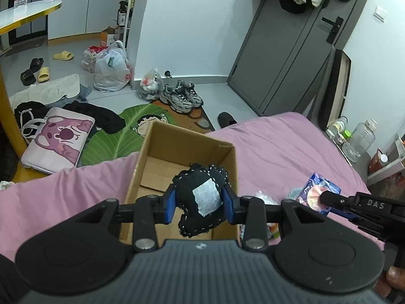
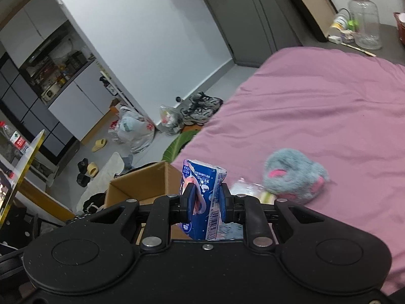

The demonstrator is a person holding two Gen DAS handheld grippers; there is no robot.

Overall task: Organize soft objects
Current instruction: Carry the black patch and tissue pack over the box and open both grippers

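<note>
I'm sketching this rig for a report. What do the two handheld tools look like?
Both are black. Each left tool and right tool has blue pads, two linkage arms with silver pivot pins and round discs either side. The left's body is ribbed grey; white "DAS" lettering shows on the right's side.

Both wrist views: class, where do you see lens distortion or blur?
Left wrist view: the grey door and walls bow outward, though the black stuffed toy is sharp. Right wrist view: the fluffy grey-blue toy is smeared, and the cabinets curve.
</note>
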